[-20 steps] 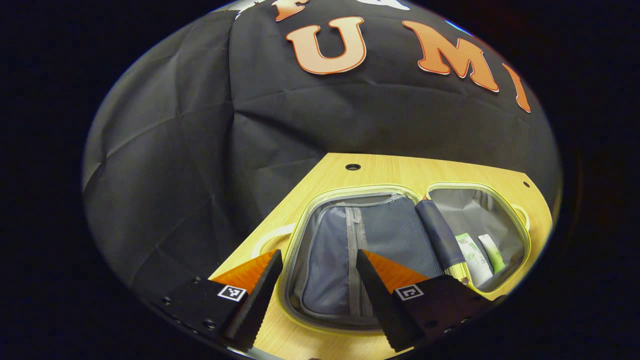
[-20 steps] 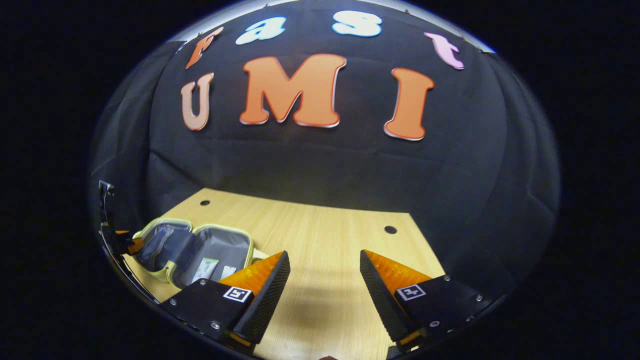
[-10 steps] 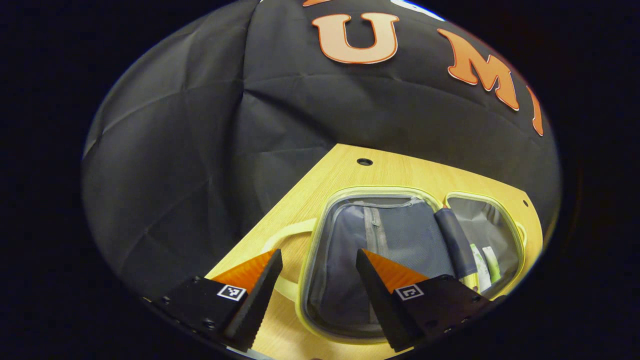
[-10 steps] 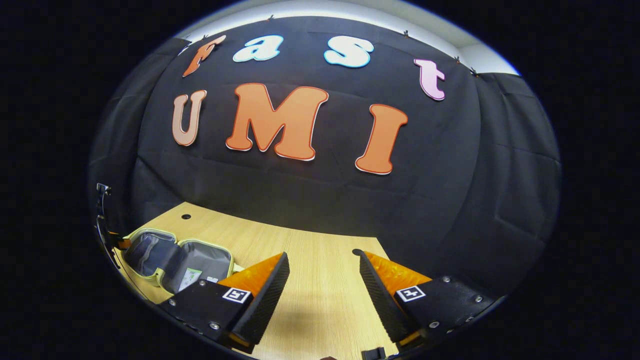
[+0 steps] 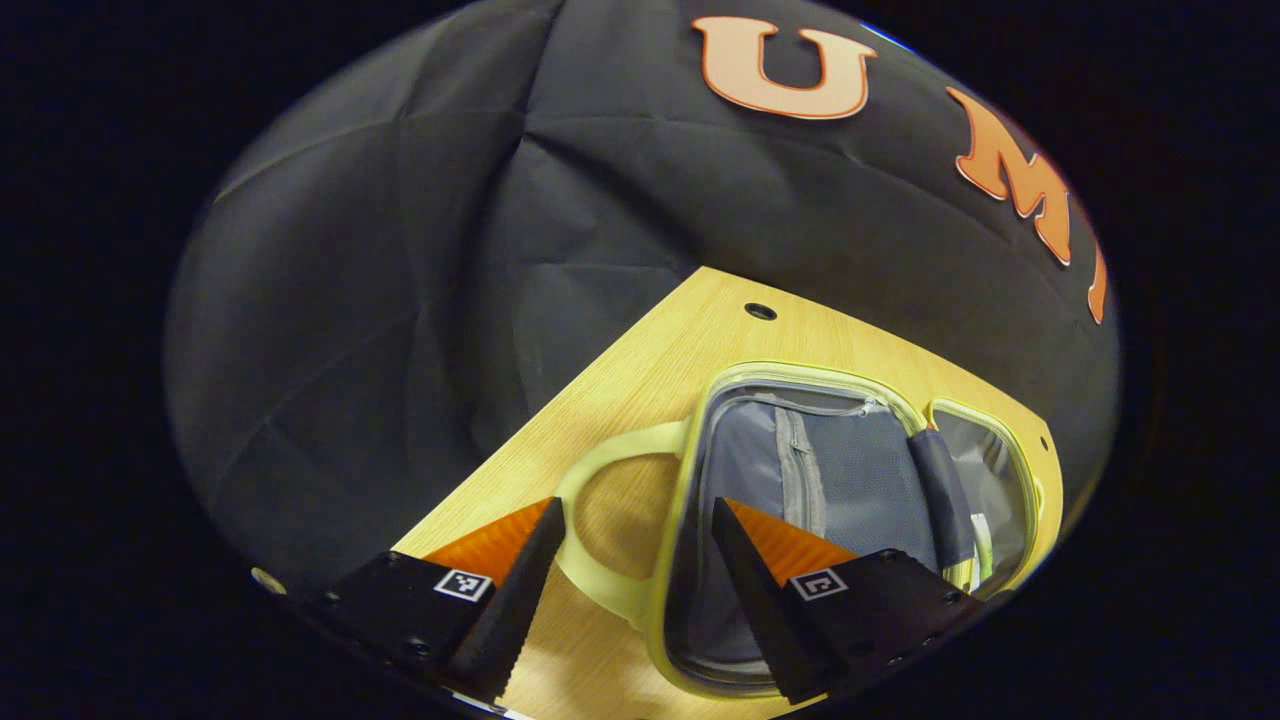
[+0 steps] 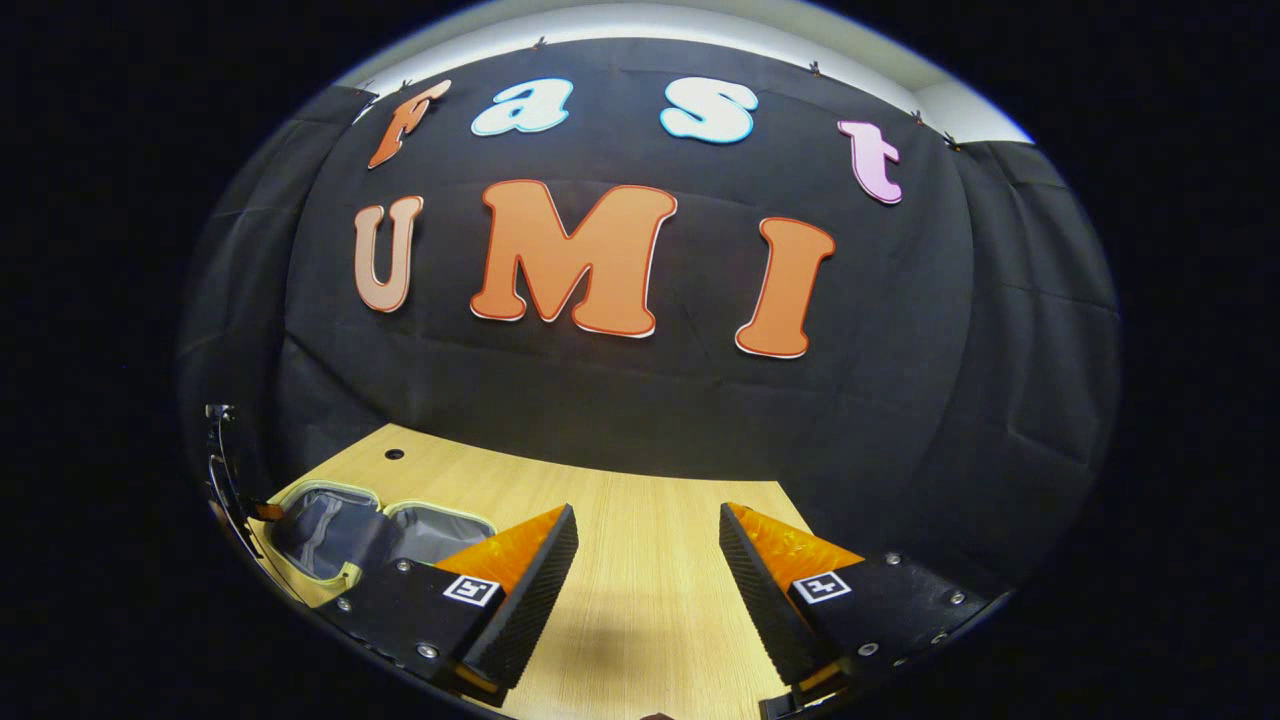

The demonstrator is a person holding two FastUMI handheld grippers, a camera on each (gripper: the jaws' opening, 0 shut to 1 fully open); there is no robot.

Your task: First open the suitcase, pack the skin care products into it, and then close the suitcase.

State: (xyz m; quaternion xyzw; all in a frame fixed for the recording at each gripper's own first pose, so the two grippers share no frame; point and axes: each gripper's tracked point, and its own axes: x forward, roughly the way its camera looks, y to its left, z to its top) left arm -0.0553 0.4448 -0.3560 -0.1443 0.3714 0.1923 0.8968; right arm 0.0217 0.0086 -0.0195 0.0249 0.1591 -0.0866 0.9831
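Moved: left gripper [image 5: 630,545] has slid left; jaws now frame the suitcase [image 5: 810,480] handle [image 5: 600,520].
Jaws: both wide apart, empty; right gripper [image 6: 645,555] over bare table [image 6: 640,500].
Suitcase: lies open, tubes [image 5: 980,545] inside far half.
Handling: prob. light, soft-sided; take lid rim beside handle.

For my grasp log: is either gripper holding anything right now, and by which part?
Nothing is held. The left gripper is open over the suitcase handle; the right gripper is open above the table.

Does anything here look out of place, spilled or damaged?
Nothing stands out. The suitcase lies open and flat on the table, with products inside its far half. Both grippers, left and right, are open and hold nothing.
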